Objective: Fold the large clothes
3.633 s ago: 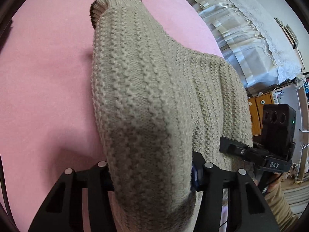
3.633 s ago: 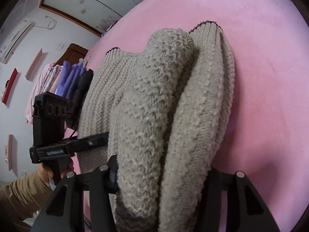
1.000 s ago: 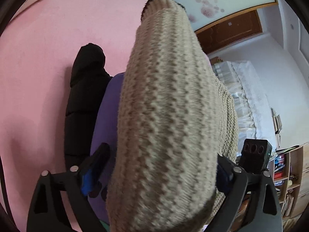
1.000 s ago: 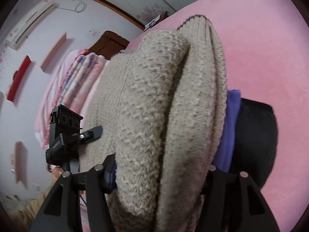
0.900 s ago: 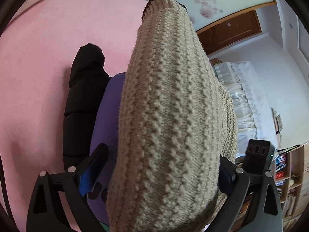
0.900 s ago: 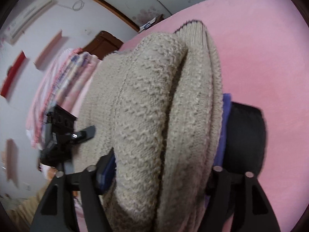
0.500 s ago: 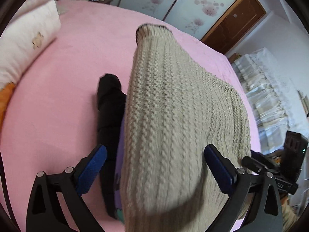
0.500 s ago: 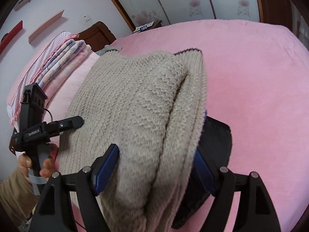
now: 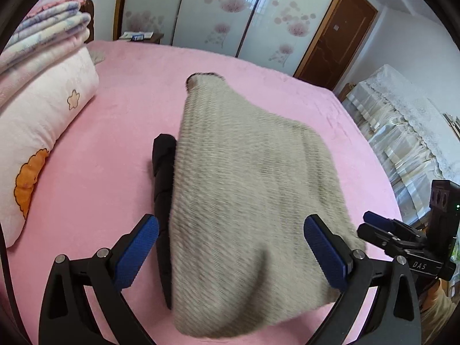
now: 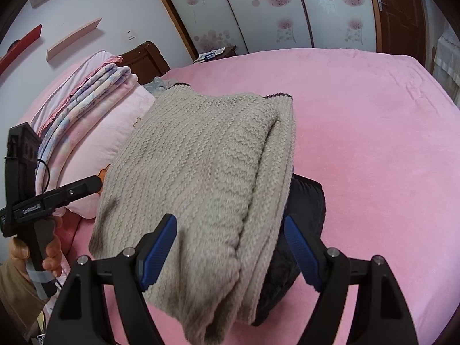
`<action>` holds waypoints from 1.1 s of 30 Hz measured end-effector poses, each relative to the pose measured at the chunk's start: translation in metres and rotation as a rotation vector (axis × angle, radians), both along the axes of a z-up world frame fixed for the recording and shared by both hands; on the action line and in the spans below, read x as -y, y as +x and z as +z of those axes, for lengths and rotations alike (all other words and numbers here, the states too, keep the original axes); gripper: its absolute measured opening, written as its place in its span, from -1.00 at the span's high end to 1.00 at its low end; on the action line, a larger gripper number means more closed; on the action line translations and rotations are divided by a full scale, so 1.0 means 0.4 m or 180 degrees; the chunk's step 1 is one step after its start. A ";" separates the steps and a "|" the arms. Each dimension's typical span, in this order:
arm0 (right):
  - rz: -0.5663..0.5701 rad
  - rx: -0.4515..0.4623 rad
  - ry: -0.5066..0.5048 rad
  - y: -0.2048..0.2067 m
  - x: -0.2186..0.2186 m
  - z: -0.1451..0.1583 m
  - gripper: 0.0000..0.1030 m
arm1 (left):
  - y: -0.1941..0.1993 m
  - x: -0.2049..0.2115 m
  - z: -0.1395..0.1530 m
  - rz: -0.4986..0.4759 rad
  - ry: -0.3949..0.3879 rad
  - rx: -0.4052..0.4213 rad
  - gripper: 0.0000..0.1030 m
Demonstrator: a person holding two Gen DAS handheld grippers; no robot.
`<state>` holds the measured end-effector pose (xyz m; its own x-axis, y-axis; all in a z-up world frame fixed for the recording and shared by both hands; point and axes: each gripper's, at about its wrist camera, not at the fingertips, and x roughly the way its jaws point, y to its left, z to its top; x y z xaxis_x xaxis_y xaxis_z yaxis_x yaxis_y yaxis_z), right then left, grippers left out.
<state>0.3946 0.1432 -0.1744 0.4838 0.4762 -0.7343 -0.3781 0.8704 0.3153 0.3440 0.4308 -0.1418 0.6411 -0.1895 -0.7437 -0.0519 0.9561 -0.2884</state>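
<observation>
Both jaws wide, off folded knit sweater [image 9: 253,189] w/ ribbed cuff

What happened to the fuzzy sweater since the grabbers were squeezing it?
Both grippers, left and right, have just opened and let go of the folded beige sweater, then pulled back. It now rests on the black garment. The pink bed looks the same.

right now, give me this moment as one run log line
stage: folded sweater set on black jacket on pink bed | left gripper: open | right gripper: open, jaws just opened, sweater between, unpressed
</observation>
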 end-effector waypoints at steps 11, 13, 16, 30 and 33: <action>-0.0018 0.0054 0.0217 -0.188 0.150 0.064 -0.51 | -0.217 0.211 0.116 0.0021 -0.0287 0.0287 -0.95; -0.0026 0.0046 0.0251 -0.233 0.193 0.076 -0.51 | -0.267 0.276 0.125 0.0027 -0.0337 0.0282 -0.95; -0.0016 0.0048 0.0289 -0.318 0.285 0.096 -0.51 | -0.354 0.392 0.131 0.0072 -0.0358 0.0247 -0.95; -0.0057 0.0082 0.0203 -0.643 0.640 0.077 -0.51 | -0.654 0.825 0.068 0.0157 0.0013 0.0185 -0.95; -0.0072 0.0137 0.0232 -0.672 0.684 0.040 -0.51 | -0.679 0.884 0.043 0.0097 0.0127 0.0252 -0.95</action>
<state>0.1256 -0.1302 -0.1582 0.5254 0.5162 -0.6764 -0.3731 0.8542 0.3621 0.0723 0.0773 -0.1248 0.7032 -0.1402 -0.6971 -0.0598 0.9652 -0.2544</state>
